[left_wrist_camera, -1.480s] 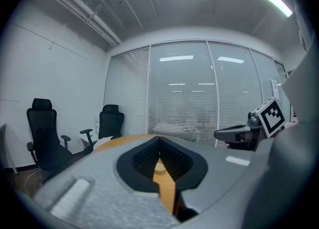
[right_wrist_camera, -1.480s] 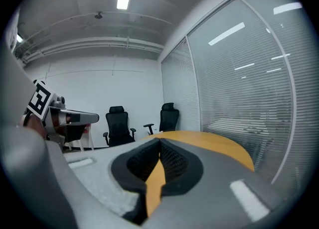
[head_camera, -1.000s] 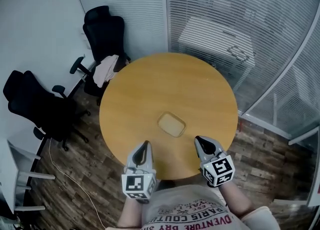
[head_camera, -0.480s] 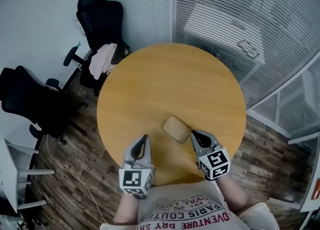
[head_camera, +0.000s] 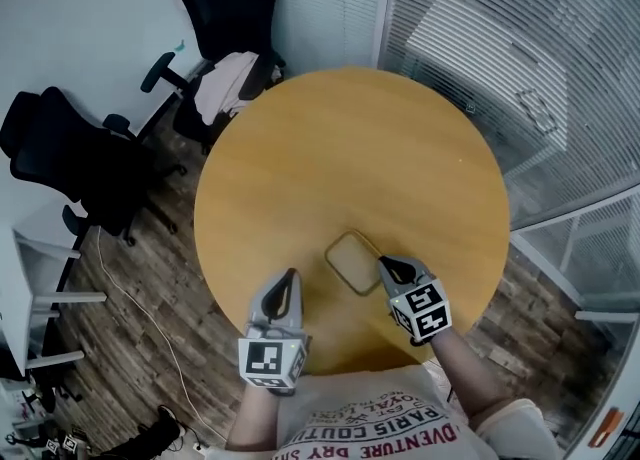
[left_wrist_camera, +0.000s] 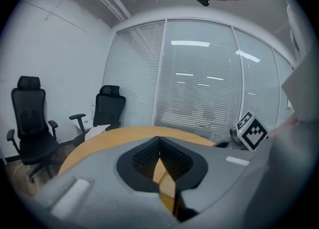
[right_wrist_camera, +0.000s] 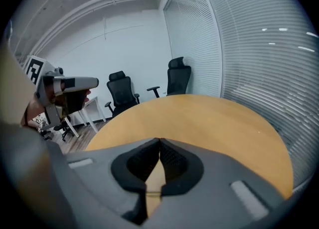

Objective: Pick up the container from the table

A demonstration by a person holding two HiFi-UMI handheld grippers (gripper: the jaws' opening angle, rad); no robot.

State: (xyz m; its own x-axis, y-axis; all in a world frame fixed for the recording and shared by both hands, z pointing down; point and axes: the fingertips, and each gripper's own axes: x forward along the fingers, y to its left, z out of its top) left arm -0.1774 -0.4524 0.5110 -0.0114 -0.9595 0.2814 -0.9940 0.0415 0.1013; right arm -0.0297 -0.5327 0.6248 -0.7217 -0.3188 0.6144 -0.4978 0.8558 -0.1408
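Observation:
A flat, rounded-rectangle container, pale and almost table-coloured, lies on the round wooden table near its front edge. My right gripper is shut, and its tip sits right beside the container's right edge; whether they touch I cannot tell. My left gripper is shut too, a short way left of the container over the table's front edge. In both gripper views the jaws meet at the tips, left gripper and right gripper, with nothing between them. The container does not show in either.
Black office chairs stand at the table's far left, one with a pale cloth on it. Glass walls with blinds curve round the back and right. A cable lies on the wooden floor.
My right gripper has moved in leftward to the container's right edge. The left gripper has stayed near the front edge. The head camera has shifted a little.

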